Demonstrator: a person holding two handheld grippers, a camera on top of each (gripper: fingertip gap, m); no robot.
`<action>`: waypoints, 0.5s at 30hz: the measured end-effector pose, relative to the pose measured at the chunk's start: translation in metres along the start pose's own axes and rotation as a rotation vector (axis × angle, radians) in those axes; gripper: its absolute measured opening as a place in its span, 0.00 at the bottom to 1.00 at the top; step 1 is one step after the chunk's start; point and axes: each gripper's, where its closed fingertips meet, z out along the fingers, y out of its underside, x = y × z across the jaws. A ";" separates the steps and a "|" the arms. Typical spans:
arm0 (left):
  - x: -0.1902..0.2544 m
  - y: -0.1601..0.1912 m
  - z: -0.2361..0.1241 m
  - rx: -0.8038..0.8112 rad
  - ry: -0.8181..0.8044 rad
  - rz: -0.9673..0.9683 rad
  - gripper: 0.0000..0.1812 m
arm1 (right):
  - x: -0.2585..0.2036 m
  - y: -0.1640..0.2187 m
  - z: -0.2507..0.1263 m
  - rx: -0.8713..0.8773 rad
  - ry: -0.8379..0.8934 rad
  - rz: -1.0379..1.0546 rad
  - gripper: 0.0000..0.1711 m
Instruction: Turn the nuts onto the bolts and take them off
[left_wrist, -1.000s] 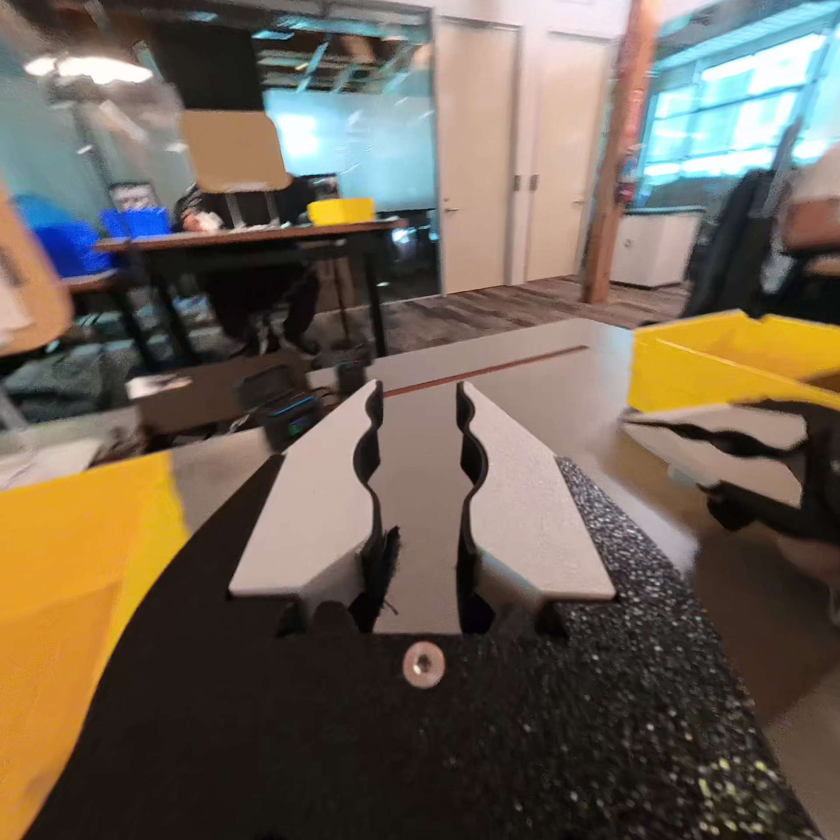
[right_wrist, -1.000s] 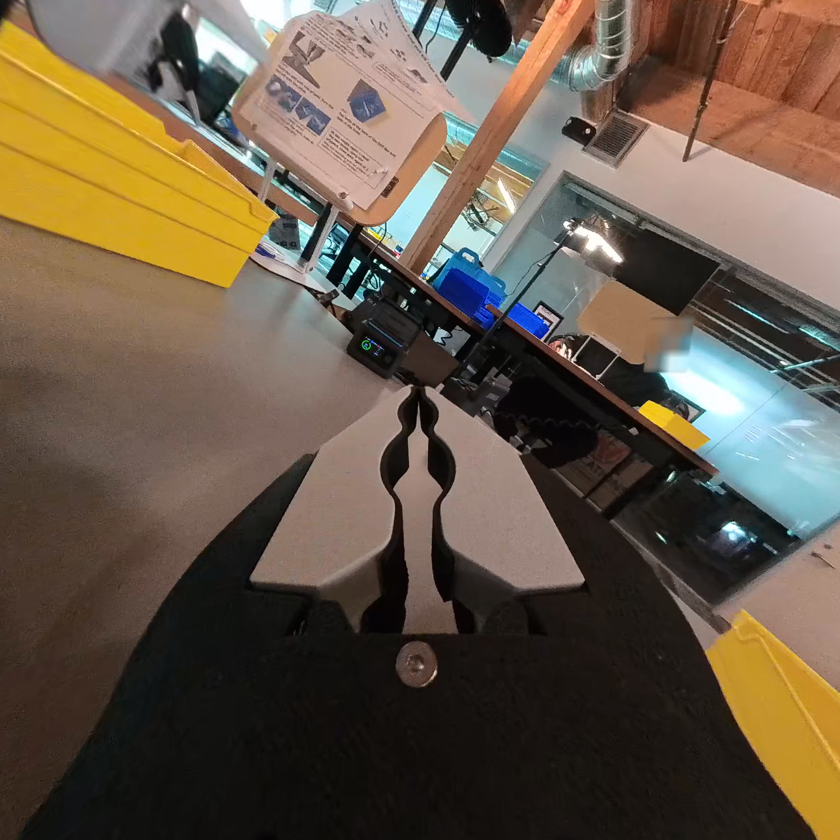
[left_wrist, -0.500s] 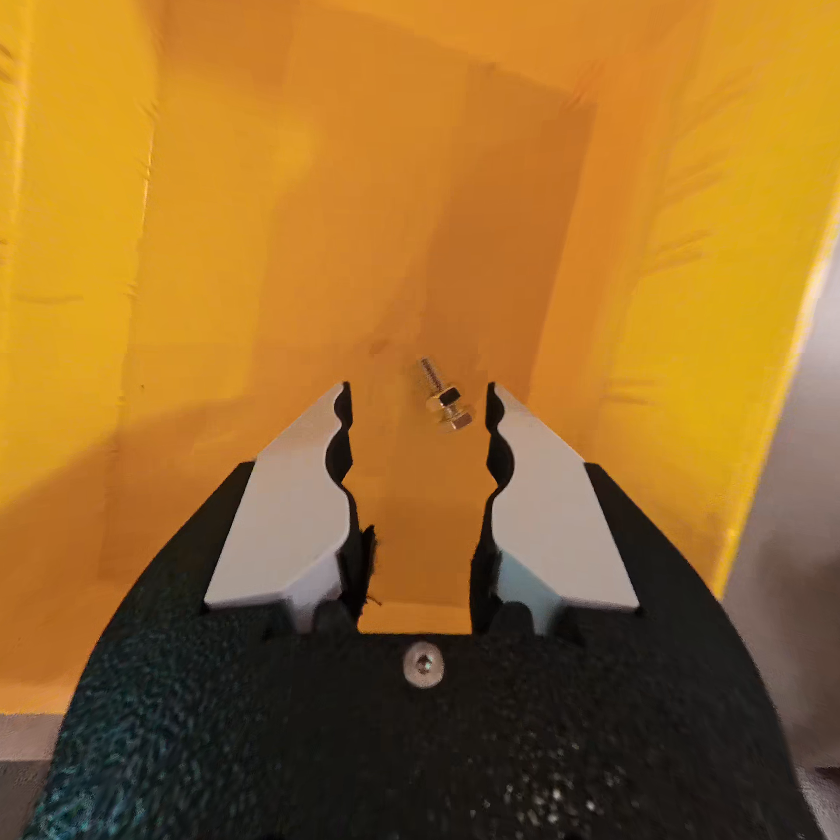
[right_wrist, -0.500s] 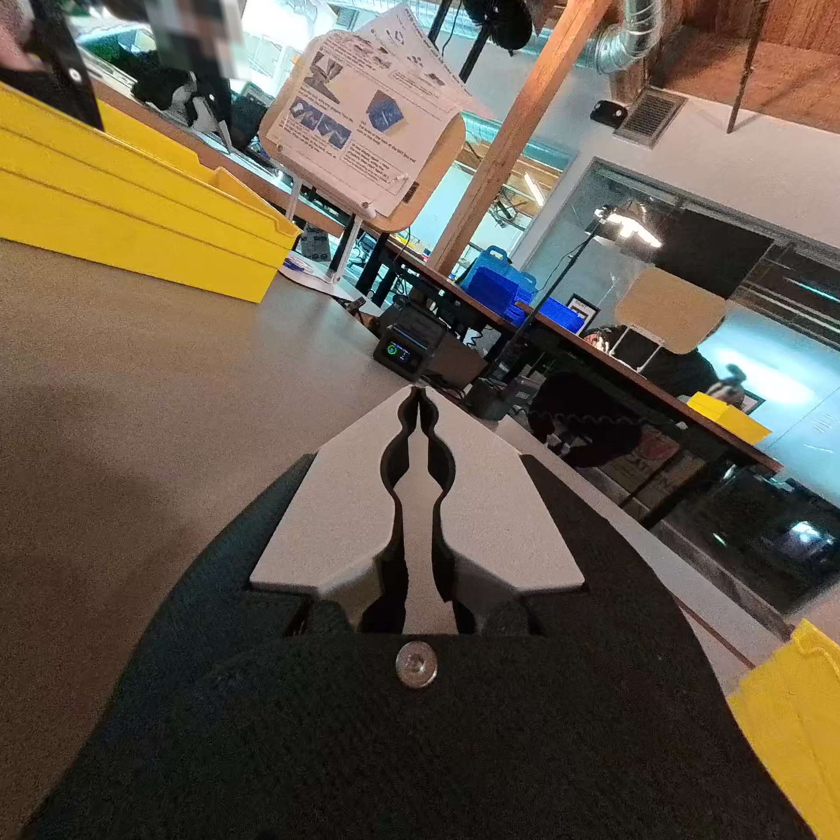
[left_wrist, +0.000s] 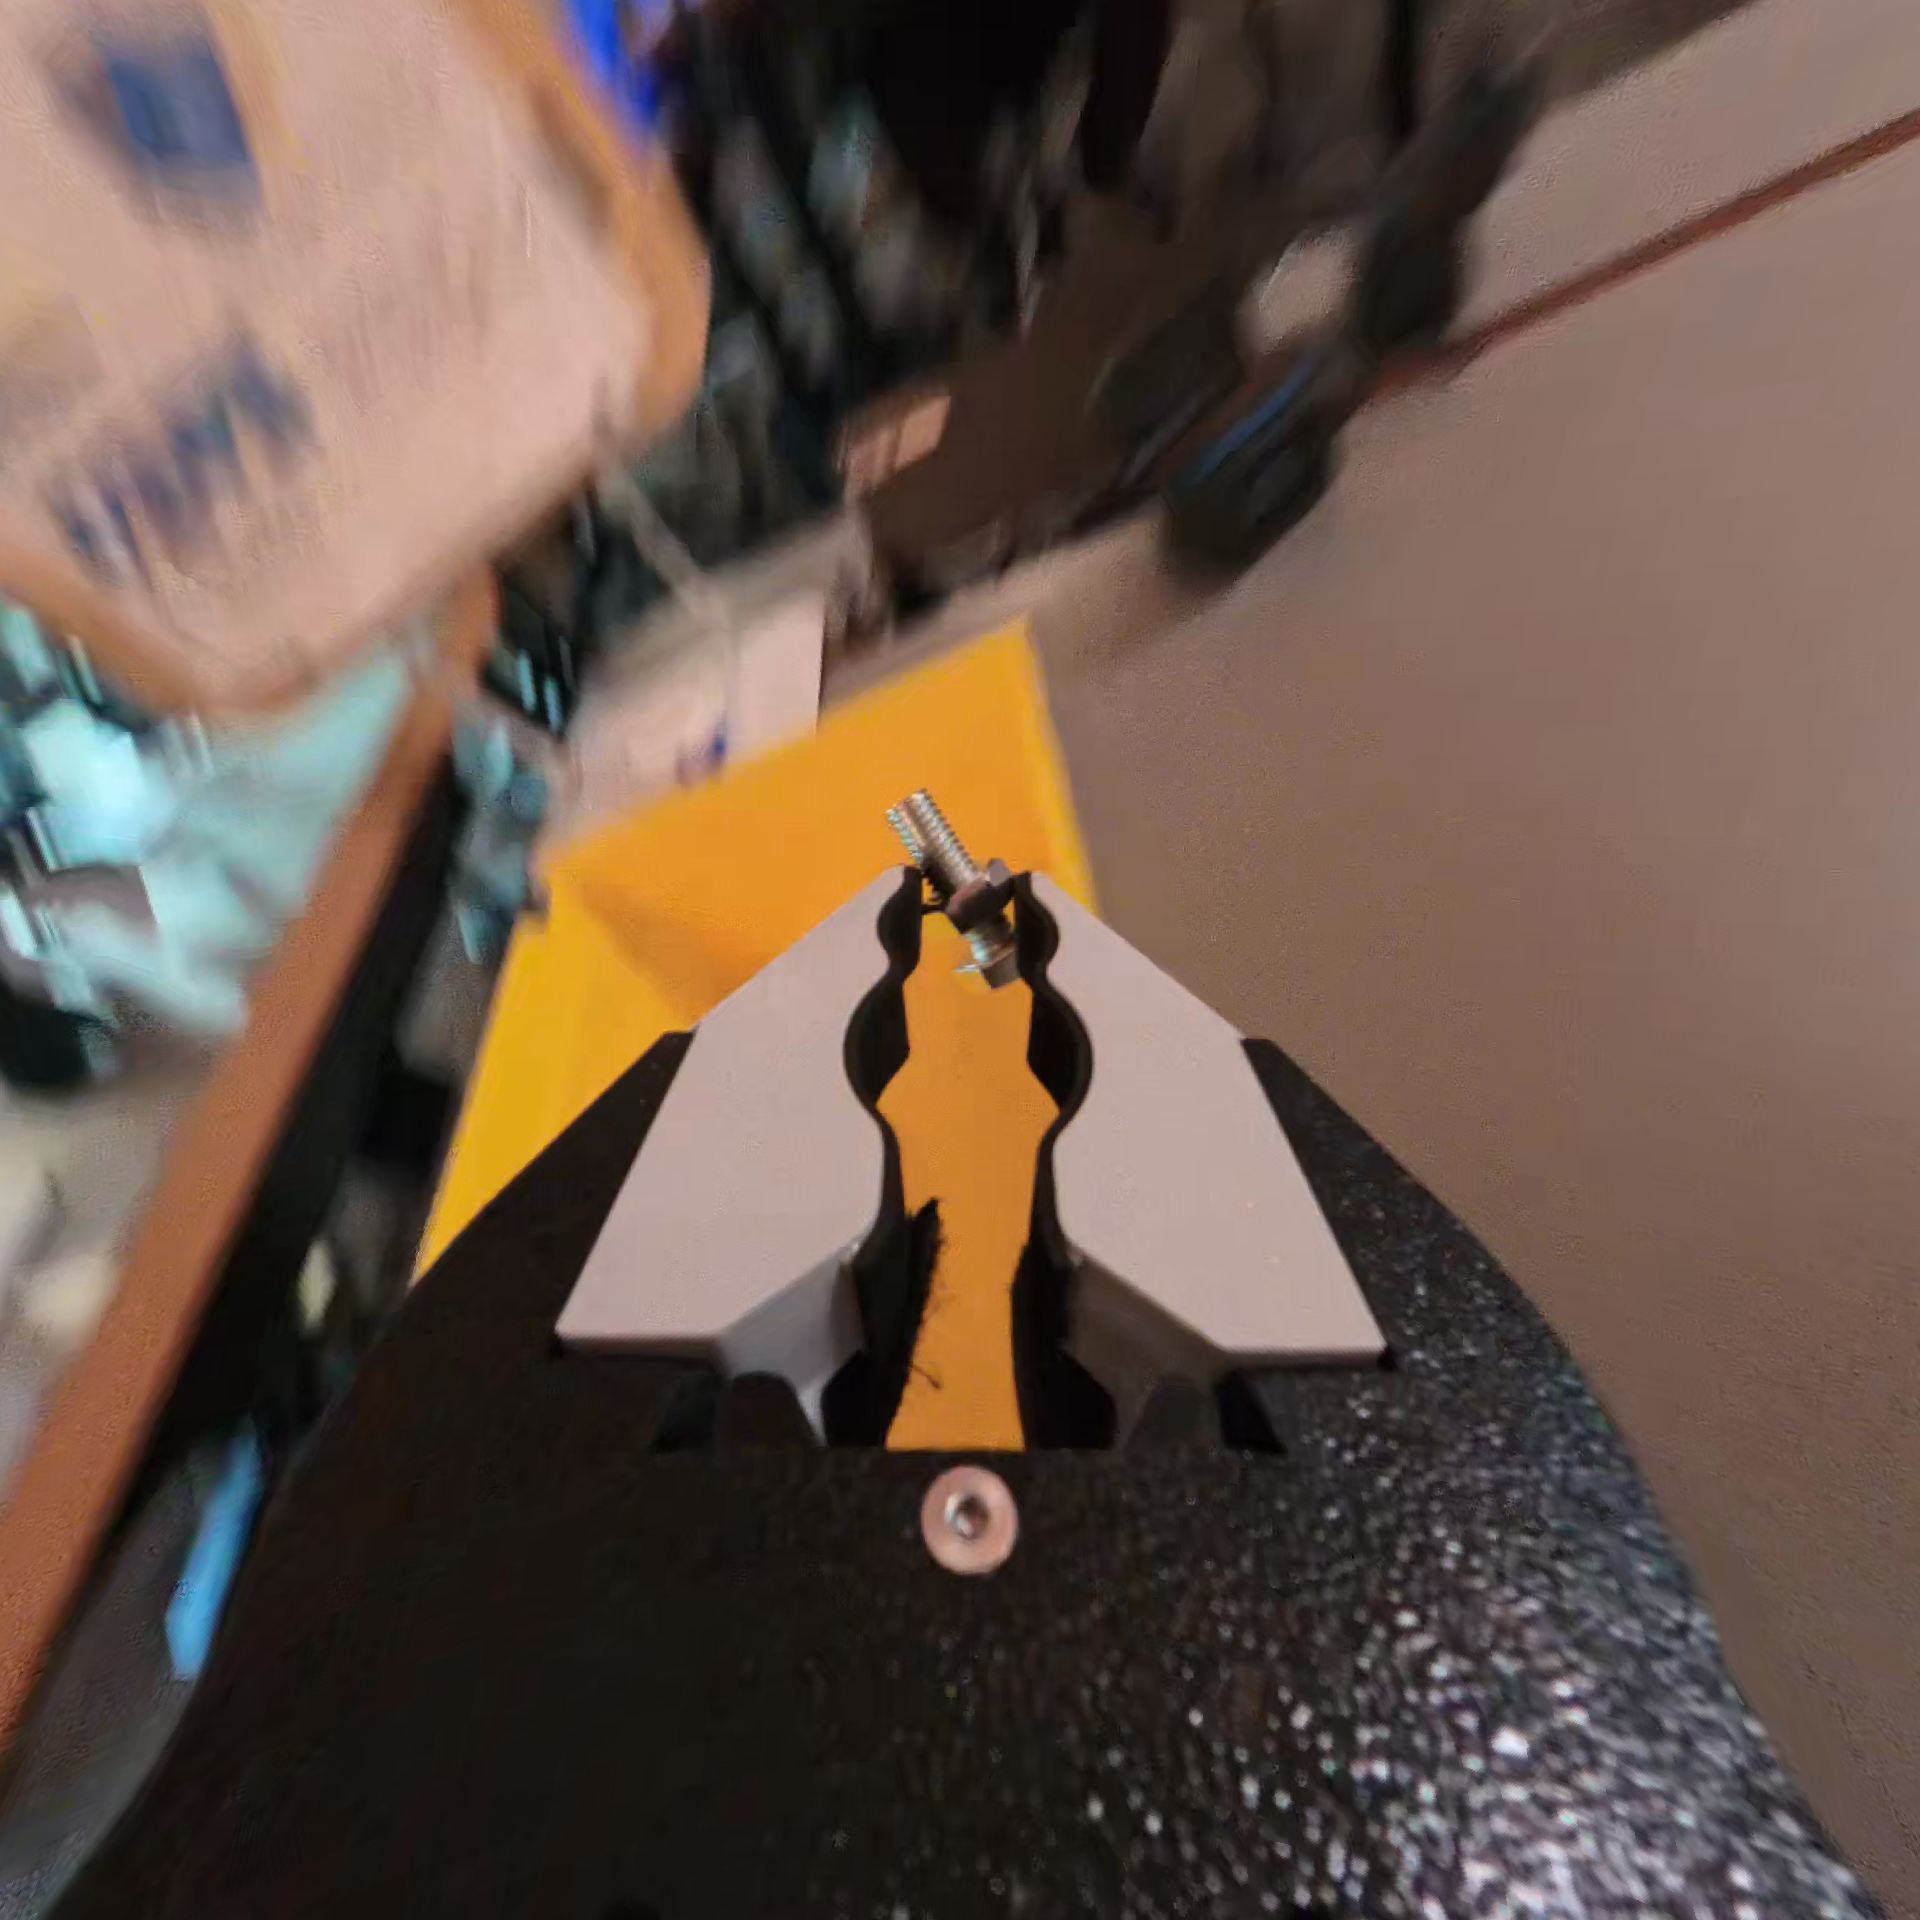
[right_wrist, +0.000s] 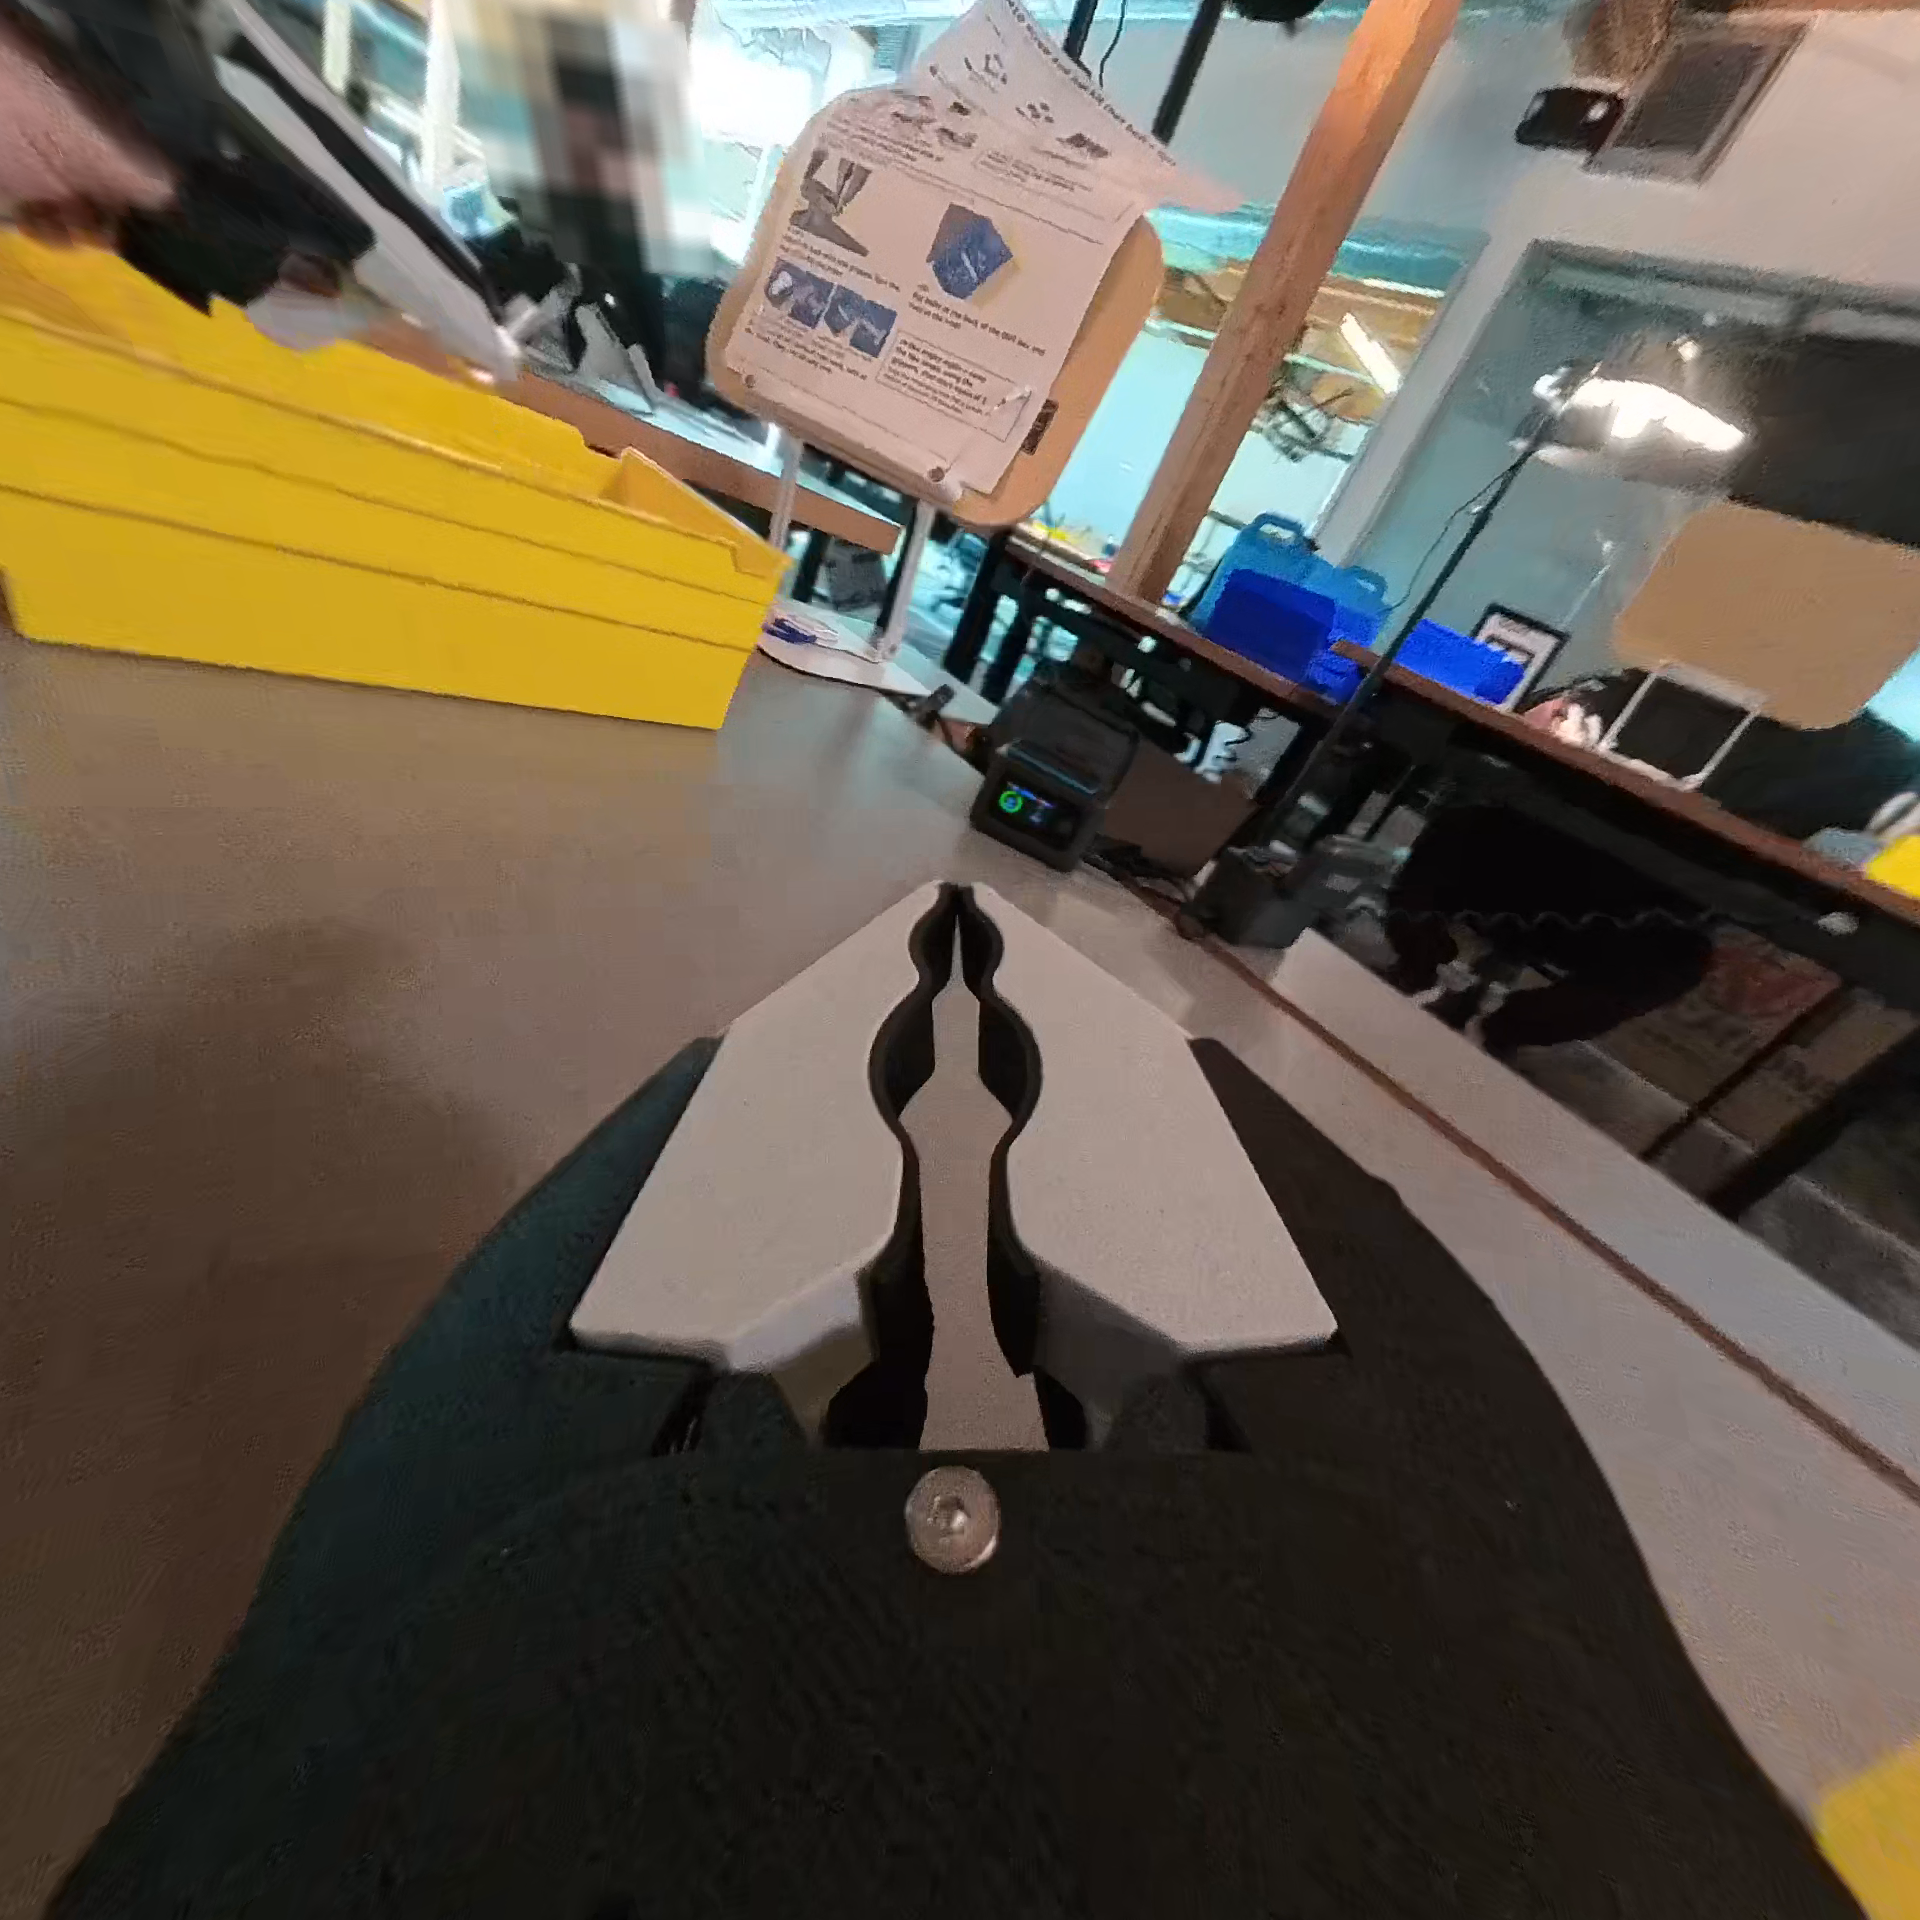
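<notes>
The bolt (left_wrist: 951, 888) is a small, bright silver metal part with a threaded shank. A nut (left_wrist: 977, 896) of the same silver colour sits partway along the shank, and a wider end, apparently the head, shows below the nut. The exposed thread above the nut is clearly ridged.

The long axis of the bolt runs diagonally. The threaded end points up and to the left, away from the camera, beyond the fingertips. The lower end points down and to the right, back into the gap between the fingers.

The left gripper (left_wrist: 966, 899) is clenched on this part. Its two grey fingers (left_wrist: 769, 1122) converge at the tips and pinch it at the nut. Behind the tips the fingers stay apart, and a yellow bin (left_wrist: 727, 894) shows through the gap. The bolt is held in the air above that bin, which rests on a grey-brown table (left_wrist: 1507, 883). The background in this view is heavily blurred.

The right gripper (right_wrist: 956, 920) is closed with nothing between its fingers; the tips meet or nearly meet. It is low over the table (right_wrist: 364, 883). Stacked yellow bins (right_wrist: 364, 540) stand at the left, well apart from it, and the left gripper (right_wrist: 312, 249) appears blurred above them. A sheet of paper on a stand (right_wrist: 935, 281) stands behind the bins.
</notes>
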 end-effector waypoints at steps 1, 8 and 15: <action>0.018 -0.026 -0.011 0.119 0.014 0.089 0.09 | -0.002 -0.005 0.003 -0.004 -0.042 0.070 0.01; 0.178 -0.086 -0.059 0.571 0.190 0.660 0.09 | -0.037 -0.067 0.014 -0.049 -0.417 0.485 0.14; 0.254 -0.077 -0.061 0.663 0.265 0.821 0.09 | -0.044 -0.038 0.009 -0.234 -0.437 0.519 0.13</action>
